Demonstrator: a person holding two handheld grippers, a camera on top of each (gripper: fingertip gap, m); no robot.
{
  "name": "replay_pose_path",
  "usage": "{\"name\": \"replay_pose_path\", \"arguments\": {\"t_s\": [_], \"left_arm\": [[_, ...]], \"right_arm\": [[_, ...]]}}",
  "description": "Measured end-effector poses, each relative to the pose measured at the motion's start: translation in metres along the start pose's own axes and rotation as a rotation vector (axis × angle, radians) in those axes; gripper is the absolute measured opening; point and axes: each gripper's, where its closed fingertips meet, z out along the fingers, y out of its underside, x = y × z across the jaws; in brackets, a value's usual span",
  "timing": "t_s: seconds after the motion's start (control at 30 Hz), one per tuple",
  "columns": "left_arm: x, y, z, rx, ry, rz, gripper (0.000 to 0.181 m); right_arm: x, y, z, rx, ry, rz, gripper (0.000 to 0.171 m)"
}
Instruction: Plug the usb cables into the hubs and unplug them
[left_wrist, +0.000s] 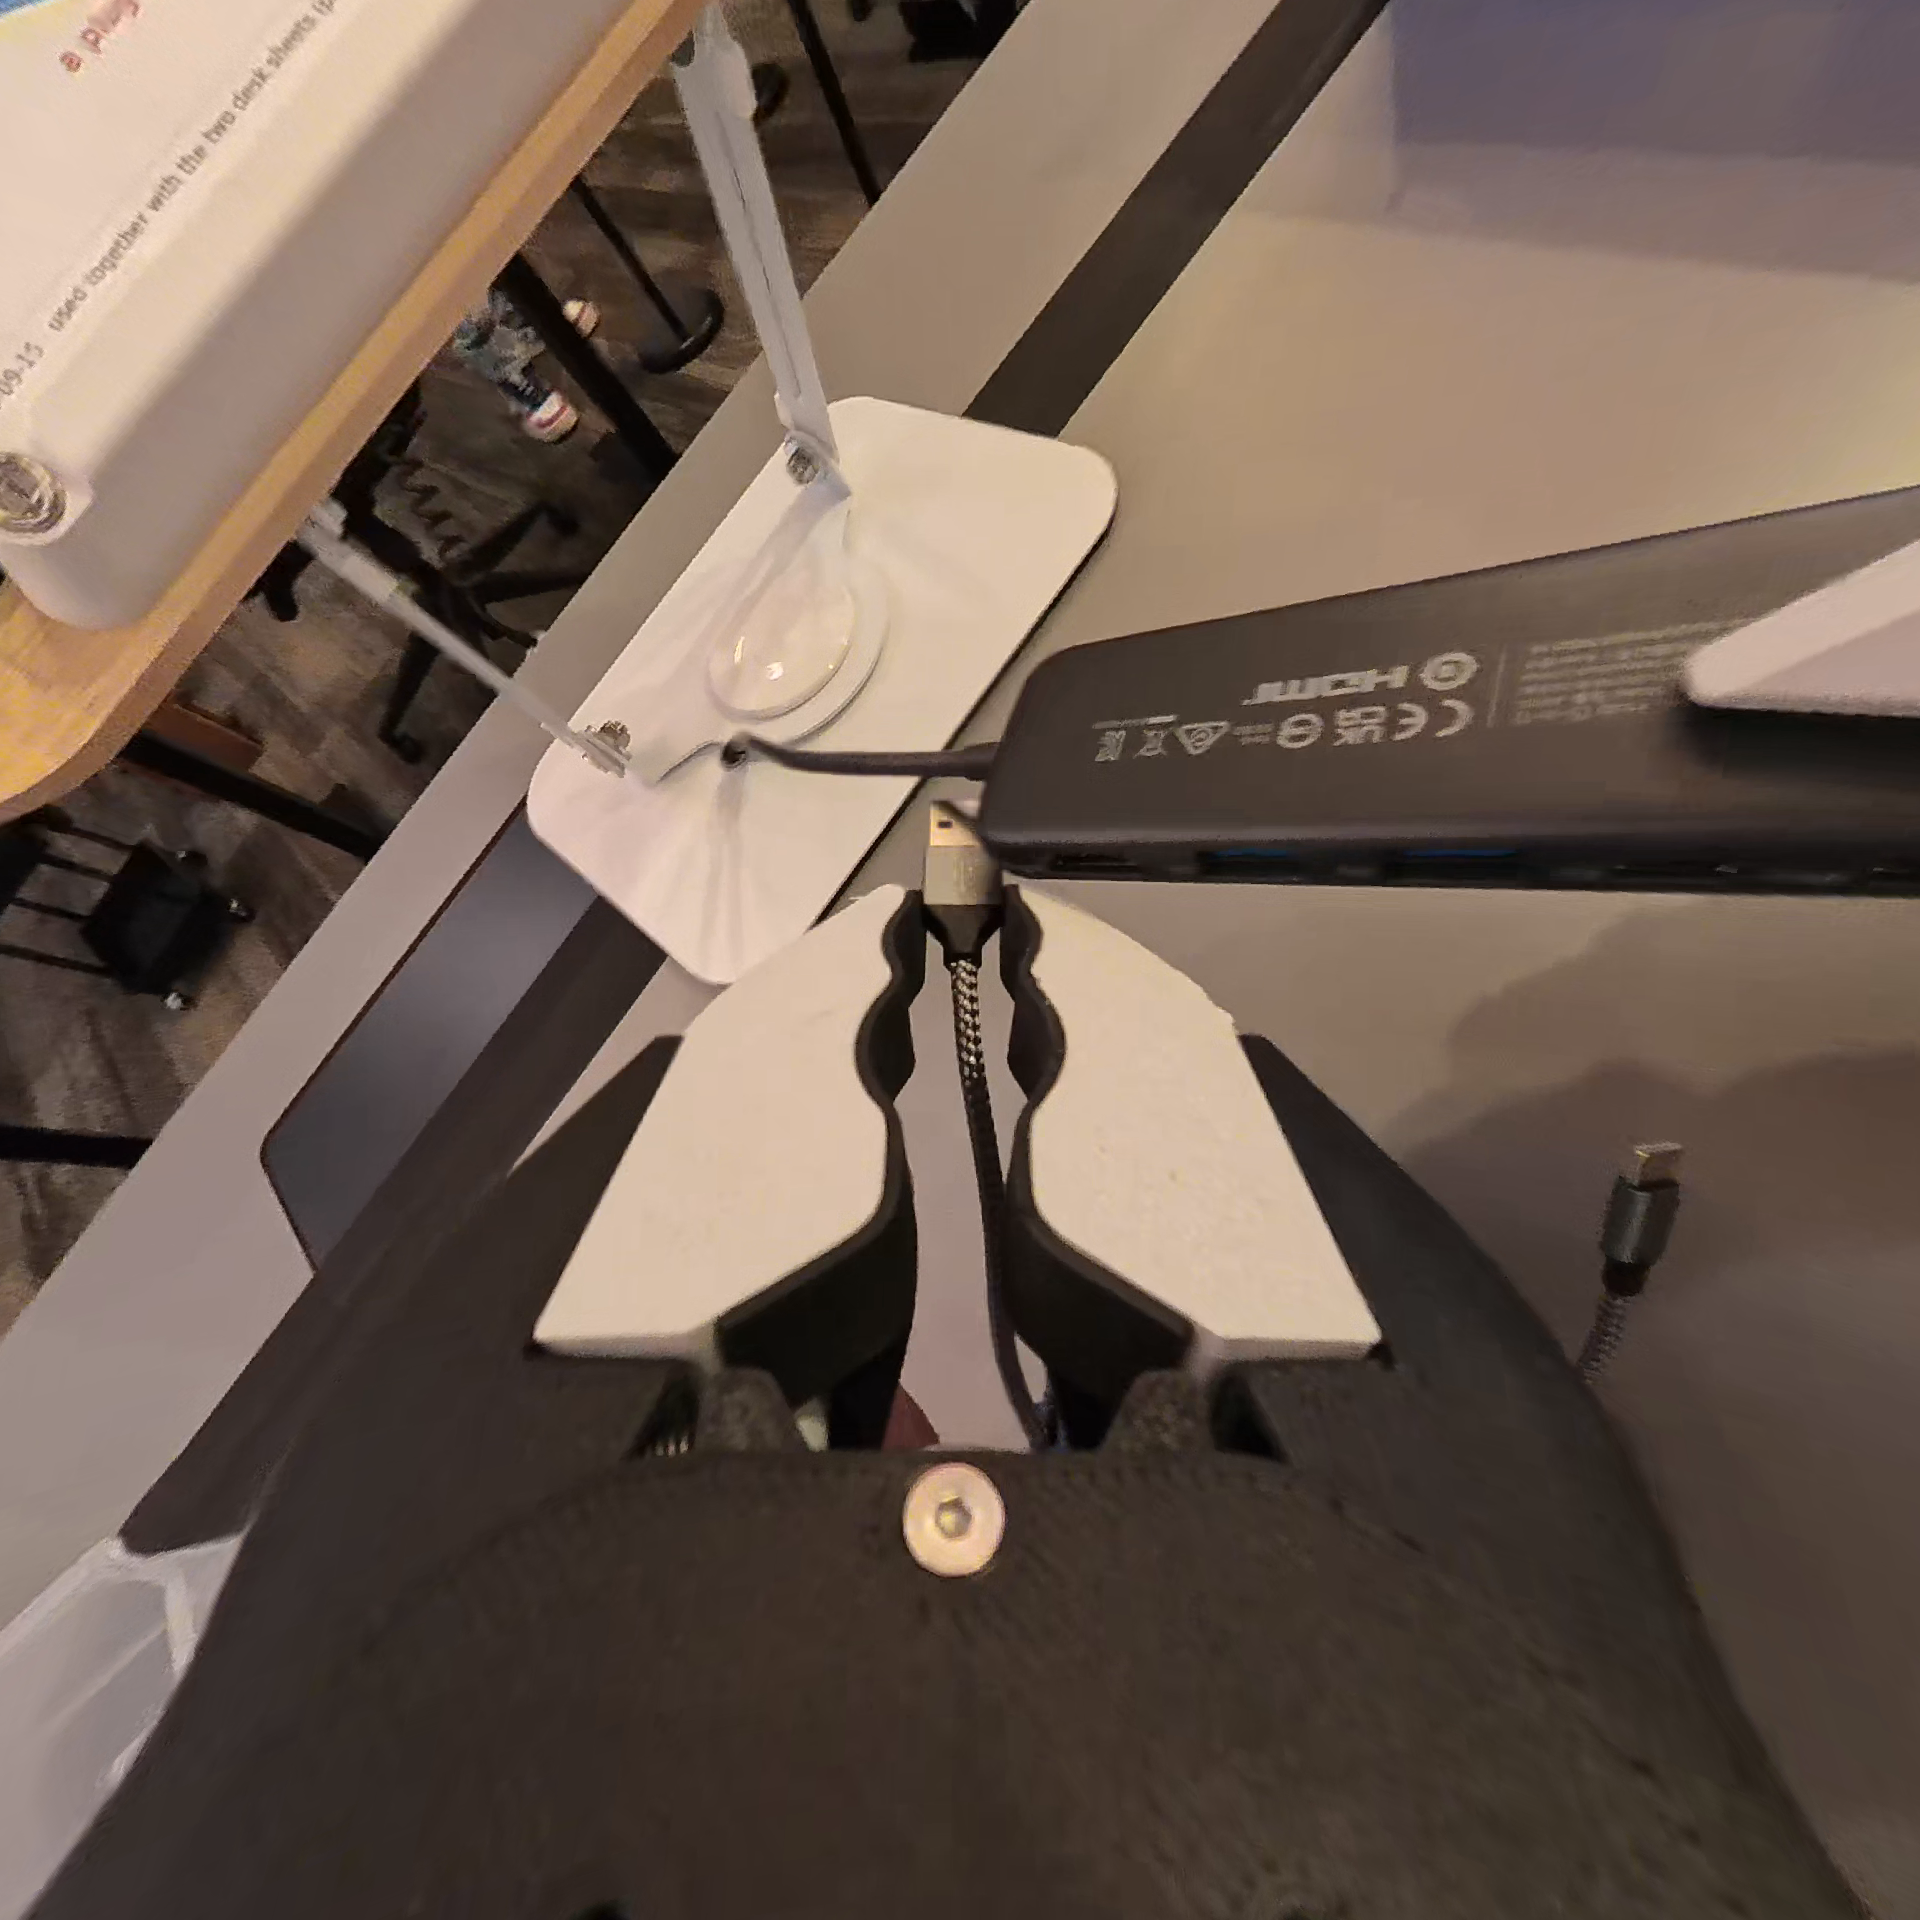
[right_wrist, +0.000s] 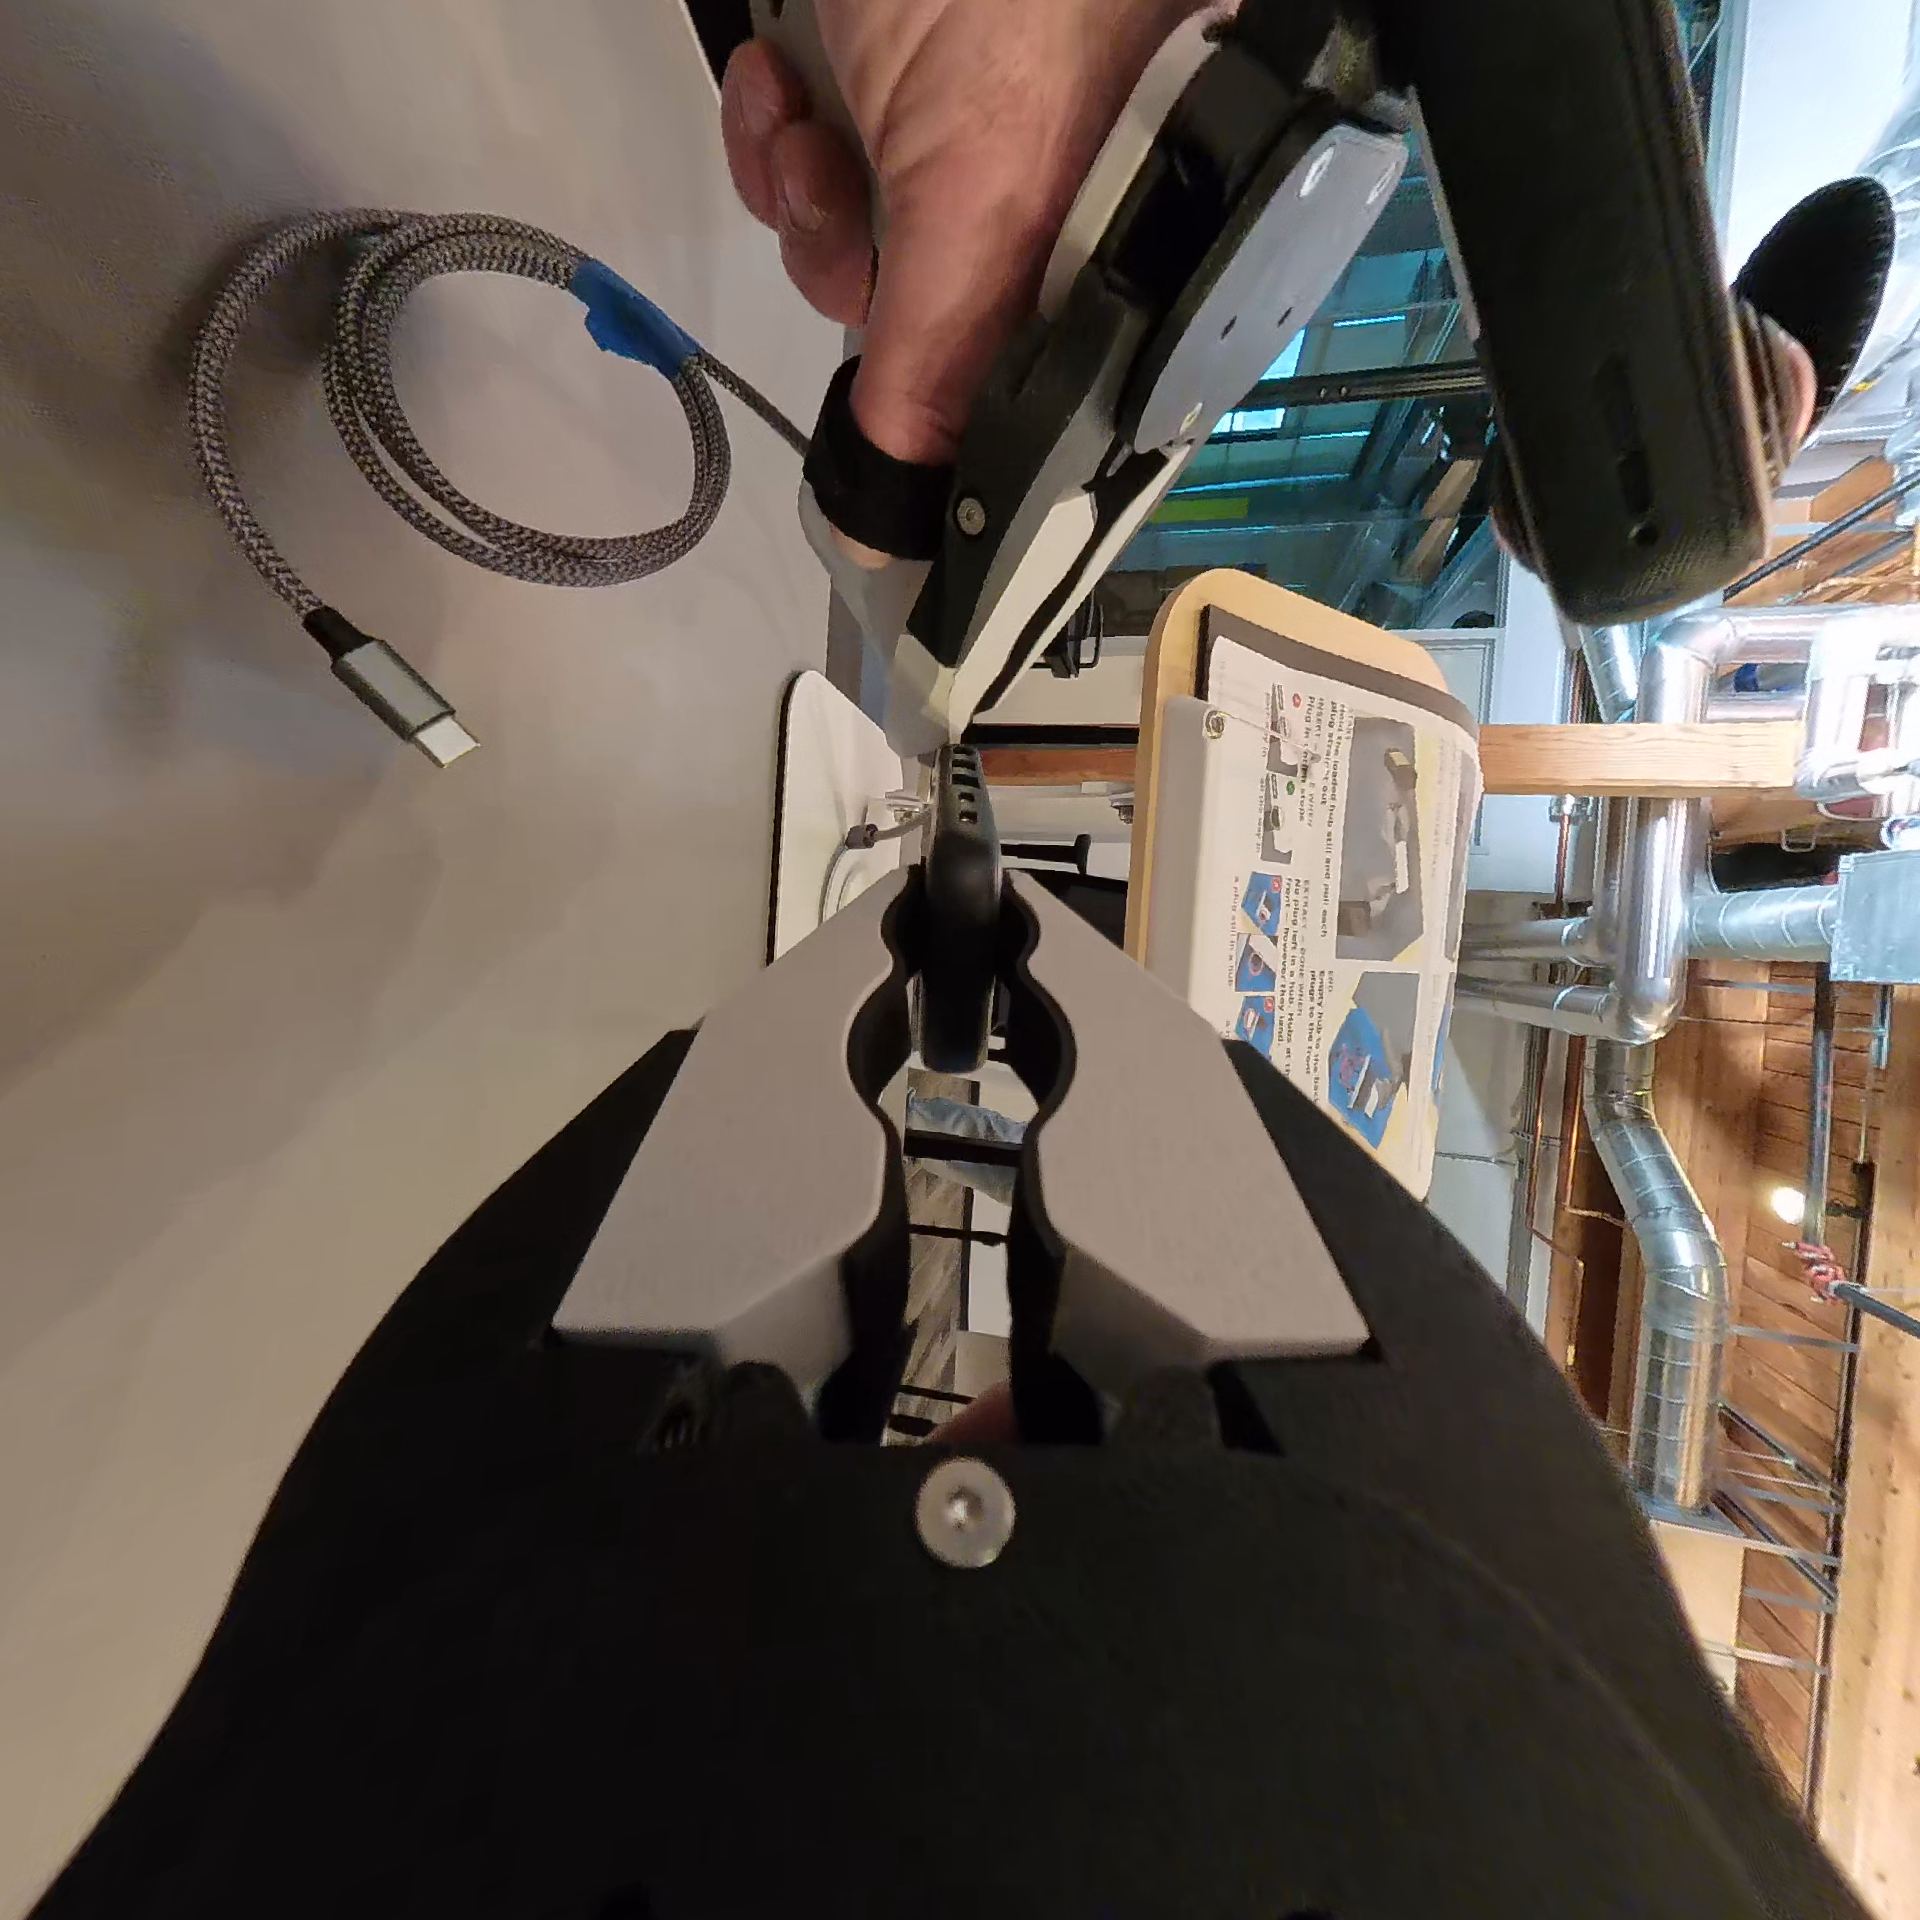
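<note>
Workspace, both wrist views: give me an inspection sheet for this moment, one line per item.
Surface: grey table, mostly bare.
Job's things: dark hub held off the table; USB-A plug at the hub's corner, not in a port.
Clutter: white stand base near the table edge, with a thin cable running to the hub.
Grippers: left gripper shut on the USB-A plug; right gripper shut on the hub's end.
Cables: braided cable runs back between the left fingers; its coil with blue tape and its free end lie on the table.
Surroundings: wooden board with printed sheet, metal ducts beyond.
</note>
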Motion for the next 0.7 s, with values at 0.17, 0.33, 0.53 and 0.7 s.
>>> {"name": "replay_pose_path", "arguments": {"t_s": [0.17, 0.33, 0.53, 0.7], "left_arm": [[-0.016, 0.007, 0.0, -0.019, -0.039, -0.091, 0.014], [-0.008, 0.004, 0.0, -0.019, -0.027, -0.044, 0.014], [-0.001, 0.0, 0.0, 0.002, -0.003, 0.014, 0.014], [0.002, -0.002, 0.0, 0.014, 0.001, 0.044, 0.014]], "right_arm": [[0.002, -0.008, -0.003, 0.017, 0.009, -0.013, 0.008], [-0.004, -0.008, 0.0, -0.002, -0.008, -0.041, 0.009], [-0.008, -0.005, 0.003, -0.014, -0.02, -0.036, 0.009], [-0.009, -0.006, 0.003, -0.003, -0.022, -0.029, 0.009]]}}
